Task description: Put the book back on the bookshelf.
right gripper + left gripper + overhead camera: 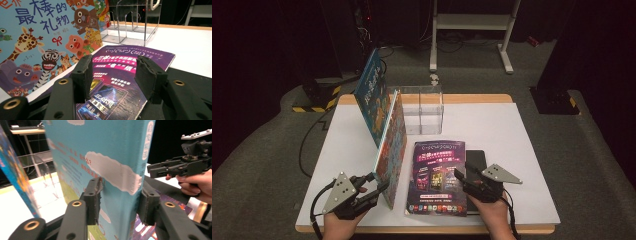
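Observation:
A blue picture book [392, 145] stands upright on the white table, its cover of cartoon animals [45, 37] facing right. My left gripper [379, 182] is at its near bottom corner. In the left gripper view the two pads press on either side of the book's spine edge [112, 157], so the left gripper [120, 200] is shut on it. A purple magazine [439, 175] lies flat to the right of the book. My right gripper [463, 171] hovers over the magazine's right part [120, 75], and this right gripper [112, 72] stands open with nothing between the jaws.
A second blue book [372, 95] leans upright behind the first. A clear acrylic holder [422, 110] stands at the back of the table. A black flat item [477, 160] lies under the magazine's right edge. The table [512, 130] is covered in white.

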### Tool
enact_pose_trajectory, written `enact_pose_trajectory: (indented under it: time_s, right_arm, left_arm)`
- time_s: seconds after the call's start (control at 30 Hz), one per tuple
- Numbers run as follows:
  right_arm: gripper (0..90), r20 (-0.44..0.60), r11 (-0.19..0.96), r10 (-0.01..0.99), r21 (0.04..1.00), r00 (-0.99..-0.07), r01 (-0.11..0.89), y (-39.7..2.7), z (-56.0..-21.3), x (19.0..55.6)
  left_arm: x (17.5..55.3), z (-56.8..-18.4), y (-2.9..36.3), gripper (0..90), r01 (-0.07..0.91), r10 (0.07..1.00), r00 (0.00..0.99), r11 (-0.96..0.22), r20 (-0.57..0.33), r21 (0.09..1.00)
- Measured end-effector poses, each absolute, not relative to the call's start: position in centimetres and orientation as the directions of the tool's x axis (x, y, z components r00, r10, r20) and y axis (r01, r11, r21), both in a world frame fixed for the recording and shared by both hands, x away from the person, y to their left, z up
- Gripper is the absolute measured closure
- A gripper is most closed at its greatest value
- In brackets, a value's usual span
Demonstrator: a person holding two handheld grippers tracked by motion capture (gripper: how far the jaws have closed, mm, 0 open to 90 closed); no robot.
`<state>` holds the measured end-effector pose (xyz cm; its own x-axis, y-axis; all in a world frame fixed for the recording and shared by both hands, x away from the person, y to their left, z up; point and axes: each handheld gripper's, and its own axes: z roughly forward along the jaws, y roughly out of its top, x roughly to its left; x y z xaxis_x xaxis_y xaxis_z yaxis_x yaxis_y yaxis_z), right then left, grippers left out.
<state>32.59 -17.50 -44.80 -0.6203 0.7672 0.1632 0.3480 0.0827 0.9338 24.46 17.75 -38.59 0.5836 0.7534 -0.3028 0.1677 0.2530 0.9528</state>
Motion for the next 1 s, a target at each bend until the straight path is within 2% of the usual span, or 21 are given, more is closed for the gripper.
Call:
enact_pose_trajectory:
  time_s: [0.2,0.4,0.67,0.77,1.0]
  right_arm:
    - [47.7,0.173,0.074,0.766,0.933,-0.619,0.352,-17.6,-44.8,32.6]
    - [47.7,0.176,0.071,0.764,0.933,-0.62,0.353,-17.6,-44.8,32.7]
    - [47.7,0.182,0.066,0.764,0.932,-0.619,0.355,-17.6,-44.7,32.7]
    - [47.7,0.181,0.066,0.766,0.933,-0.617,0.354,-17.6,-44.7,32.8]
    - [47.3,0.175,0.066,0.776,0.933,-0.606,0.355,-17.9,-44.7,32.8]
  left_arm:
    - [24.4,-38.6,18.4,67.9,0.141,0.777,0.549,0.277,-0.308,0.951]
    - [24.6,-38.5,19.8,74.6,0.084,0.83,0.469,0.297,-0.301,0.951]
    - [25.6,-38.5,22.4,80.1,0.052,0.861,0.413,0.304,-0.298,0.951]
    - [26.1,-38.5,23.7,80.3,0.063,0.851,0.405,0.337,-0.333,0.939]
    - [26.3,-38.6,24.2,80.1,0.061,0.848,0.416,0.334,-0.328,0.941]
